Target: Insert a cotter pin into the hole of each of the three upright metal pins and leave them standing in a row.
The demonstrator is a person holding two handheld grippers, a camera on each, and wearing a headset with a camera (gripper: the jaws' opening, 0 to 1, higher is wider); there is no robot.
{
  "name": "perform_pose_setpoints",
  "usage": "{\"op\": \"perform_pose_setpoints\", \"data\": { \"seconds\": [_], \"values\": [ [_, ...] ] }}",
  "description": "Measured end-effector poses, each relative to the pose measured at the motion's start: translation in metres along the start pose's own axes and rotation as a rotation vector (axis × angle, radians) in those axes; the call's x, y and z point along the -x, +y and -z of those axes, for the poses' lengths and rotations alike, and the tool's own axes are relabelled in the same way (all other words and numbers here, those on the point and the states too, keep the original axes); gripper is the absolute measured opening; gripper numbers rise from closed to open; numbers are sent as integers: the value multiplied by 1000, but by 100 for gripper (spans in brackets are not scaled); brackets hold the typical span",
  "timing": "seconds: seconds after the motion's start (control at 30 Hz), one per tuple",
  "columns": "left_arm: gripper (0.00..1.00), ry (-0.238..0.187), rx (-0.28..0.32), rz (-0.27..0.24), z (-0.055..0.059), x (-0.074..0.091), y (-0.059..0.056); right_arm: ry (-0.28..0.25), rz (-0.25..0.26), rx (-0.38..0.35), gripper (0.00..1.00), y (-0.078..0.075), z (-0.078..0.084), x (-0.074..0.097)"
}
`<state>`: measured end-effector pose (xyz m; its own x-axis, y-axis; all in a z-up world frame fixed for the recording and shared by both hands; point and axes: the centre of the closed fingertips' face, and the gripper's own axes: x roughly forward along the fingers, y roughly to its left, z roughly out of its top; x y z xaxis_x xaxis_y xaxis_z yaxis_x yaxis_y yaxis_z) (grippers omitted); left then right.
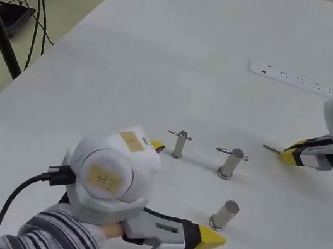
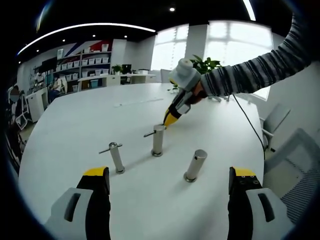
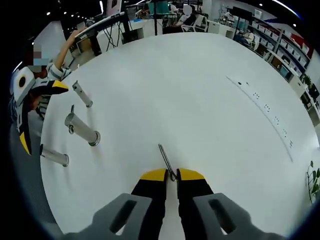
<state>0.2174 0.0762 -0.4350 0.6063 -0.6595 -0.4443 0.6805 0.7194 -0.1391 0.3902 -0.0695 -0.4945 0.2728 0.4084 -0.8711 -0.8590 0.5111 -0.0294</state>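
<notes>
- Right gripper (image 3: 172,176): pinching a loose cotter pin (image 3: 165,159).
- Left gripper (image 2: 169,175): spread wide, facing the bare metal pin (image 2: 195,165).
- Nearby, upright: two fitted metal pins (image 2: 116,157) (image 2: 158,140).

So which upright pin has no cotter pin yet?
The front pin in the head view, top bare; the back-left pin and back-right pin each hold one.

Looks like an office-style lab: big white table (image 2: 70,125), shelves (image 2: 82,62) stacked with storage bins, office chair (image 2: 295,155), potted plant (image 2: 206,64), large windows (image 2: 235,40), power strip (image 1: 292,78).
</notes>
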Motion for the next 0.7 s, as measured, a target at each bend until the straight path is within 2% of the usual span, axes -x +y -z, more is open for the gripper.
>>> {"op": "perform_pose_setpoints", "data": {
  "seconds": [0.2,0.3,0.43,0.7],
  "values": [
    [98,11,-2,2,2,-1,-1,3,-2,47,0,9,1,3],
    [98,14,-4,4,3,-2,-2,0,0,33,0,11,1,4],
    [98,16,-1,3,4,-1,-1,-6,-6,-7,0,6,0,1],
    [97,11,2,6,3,0,-1,-27,7,7,0,9,0,6]
  ]
}}
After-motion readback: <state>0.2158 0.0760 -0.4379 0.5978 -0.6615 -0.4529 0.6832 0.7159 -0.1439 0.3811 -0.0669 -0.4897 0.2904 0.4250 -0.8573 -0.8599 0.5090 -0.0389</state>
